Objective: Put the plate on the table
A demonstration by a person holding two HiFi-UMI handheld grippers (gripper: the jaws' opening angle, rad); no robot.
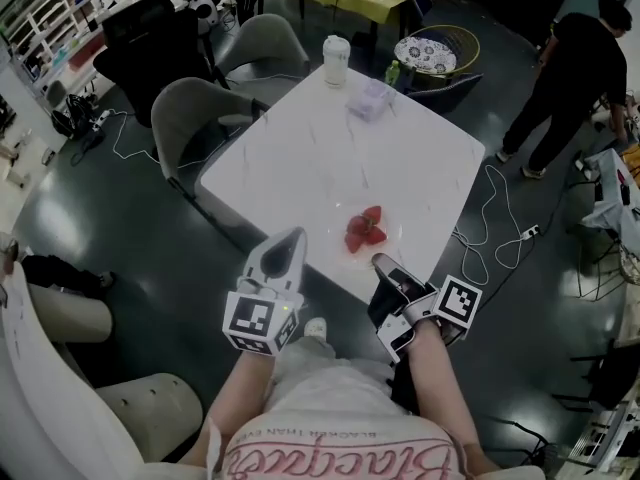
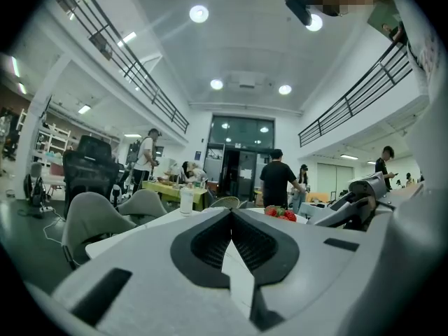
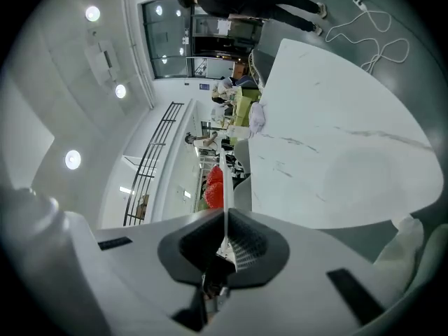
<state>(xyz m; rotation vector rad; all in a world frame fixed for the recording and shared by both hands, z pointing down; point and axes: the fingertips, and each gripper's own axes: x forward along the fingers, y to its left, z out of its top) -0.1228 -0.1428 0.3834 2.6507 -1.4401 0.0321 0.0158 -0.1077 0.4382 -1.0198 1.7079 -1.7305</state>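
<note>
A clear plate (image 1: 352,238) carrying red strawberries (image 1: 365,230) is at the near edge of the white table (image 1: 330,158); I cannot tell whether it rests on the top. My right gripper (image 1: 383,264) is shut on the plate's near rim. In the right gripper view the rim (image 3: 224,180) shows as a thin line running into the closed right gripper (image 3: 225,219), with the strawberries (image 3: 213,186) beside it. My left gripper (image 1: 293,236) hovers shut and holding nothing at the table's edge, left of the plate. From the left gripper (image 2: 229,214) the strawberries (image 2: 281,215) appear just right of its tip.
A lidded white cup (image 1: 336,60) and a clear plastic bag (image 1: 370,98) stand at the table's far side. Grey chairs (image 1: 190,108) line the left side. A person in black (image 1: 570,68) walks at the right, and cables (image 1: 500,238) lie on the floor.
</note>
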